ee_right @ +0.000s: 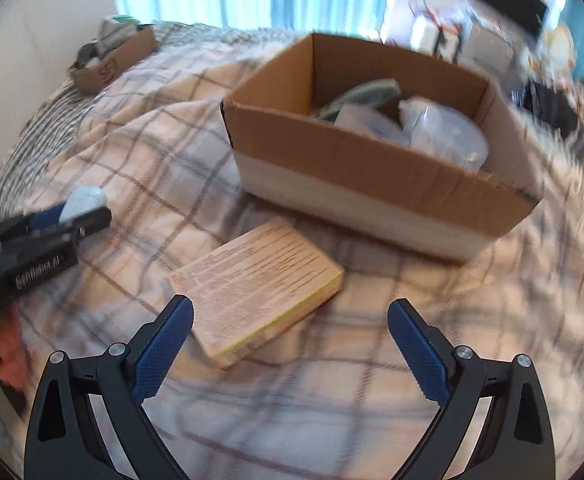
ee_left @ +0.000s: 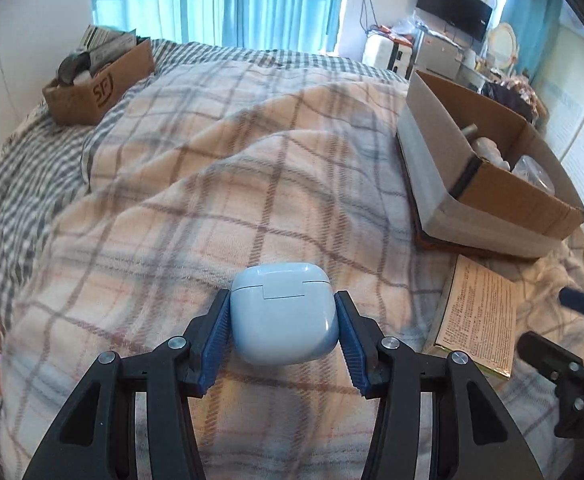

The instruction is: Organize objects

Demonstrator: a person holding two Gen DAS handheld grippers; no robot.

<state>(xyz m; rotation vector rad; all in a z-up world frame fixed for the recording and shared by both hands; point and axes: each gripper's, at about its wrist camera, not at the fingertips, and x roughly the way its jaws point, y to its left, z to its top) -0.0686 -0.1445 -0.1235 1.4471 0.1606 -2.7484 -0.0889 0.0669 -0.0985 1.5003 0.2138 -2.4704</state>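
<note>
1. A plaid blanket (ee_left: 219, 184) in cream, grey and rust covers the bed, lying over a grey checked sheet (ee_left: 7, 208) that shows along the left edge.
2. A large open cardboard box (ee_right: 372, 176) sits on the blanket at the right; inside are clear plastic bags and a grey-green item, too blurred to name.
3. A smaller cardboard box (ee_left: 91, 88), packed with items, stands at the far left corner of the bed, well apart from the large one.
4. A flat tan carton (ee_right: 251, 284) printed with small text lies on the blanket just in front of the large box.
5. The right gripper (ee_right: 292, 320) hangs above the carton, spread wide and carrying nothing.
6. The left gripper (ee_left: 283, 312) is clamped on a pale blue earbud case (ee_left: 283, 312), blue pads (ee_left: 215, 340) pressing both sides, lid closed, held above the blanket.
</note>
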